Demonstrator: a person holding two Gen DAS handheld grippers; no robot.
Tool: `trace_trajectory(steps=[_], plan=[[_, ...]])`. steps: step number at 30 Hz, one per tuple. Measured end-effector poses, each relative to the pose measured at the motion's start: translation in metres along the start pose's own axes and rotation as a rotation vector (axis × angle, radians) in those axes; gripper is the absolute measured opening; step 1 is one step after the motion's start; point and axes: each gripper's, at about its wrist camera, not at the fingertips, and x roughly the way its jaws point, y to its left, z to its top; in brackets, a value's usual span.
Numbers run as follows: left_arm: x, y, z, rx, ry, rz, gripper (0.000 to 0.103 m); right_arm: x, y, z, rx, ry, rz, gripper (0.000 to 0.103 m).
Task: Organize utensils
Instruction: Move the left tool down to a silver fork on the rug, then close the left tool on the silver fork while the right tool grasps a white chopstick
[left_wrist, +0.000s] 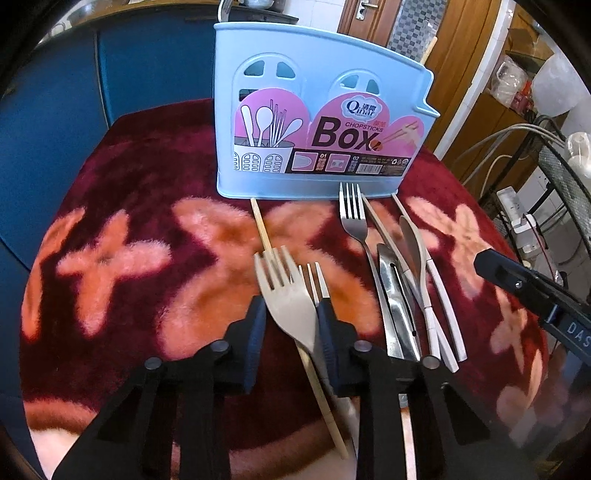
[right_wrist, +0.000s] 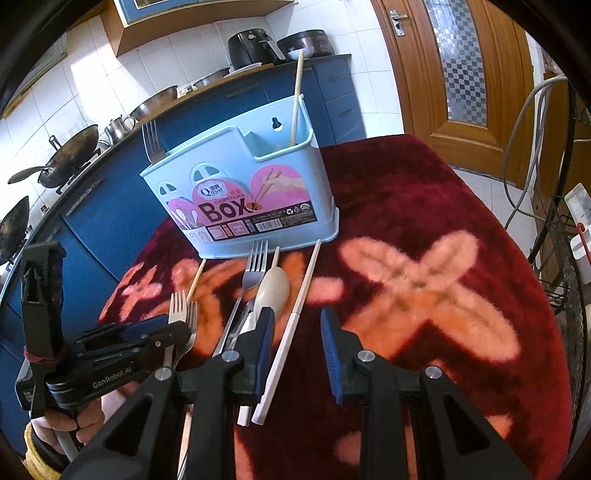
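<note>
Straddling the beige fork, our left gripper has its jaws apart, one pad on each side of the fork's head; we judge this a pre-grasp stance, since neither pad visibly presses the fork. A second, smaller fork lies just beyond the right-hand pad, partly hidden, and a wooden chopstick runs beneath both and on past our fingertips. Whether the pads already touch the beige fork we cannot tell from this angle.

Our right gripper also stands open and holds nothing. A white chopstick lies between its fingers, close to the left one, with the beige spoon and a steel fork just ahead of that finger.

Ahead of both tools stands the blue chopsticks box, upright on the red patterned cloth. It already carries a fork in one compartment and a wooden chopstick in another, so sorting by kind appears under way, with most pieces left on the cloth.
</note>
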Motion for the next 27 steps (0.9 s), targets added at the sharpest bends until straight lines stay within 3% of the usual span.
trace_trajectory(steps=[4,9,16,27], plan=[[-0.007,0.005,0.000,-0.008,-0.009,0.002,0.025,0.000,0.002,-0.001,-0.006,0.004,-0.001,0.029],[-0.015,0.018,0.002,-0.018,-0.028,0.089,0.025,0.004,0.005,-0.001,-0.020,0.018,-0.004,0.029],[-0.009,0.033,0.003,-0.021,0.020,0.143,0.025,0.017,0.007,0.004,-0.037,0.068,-0.029,0.029],[-0.017,0.044,-0.007,-0.042,0.084,0.057,0.029,0.054,0.007,0.010,-0.057,0.255,-0.033,0.029]])
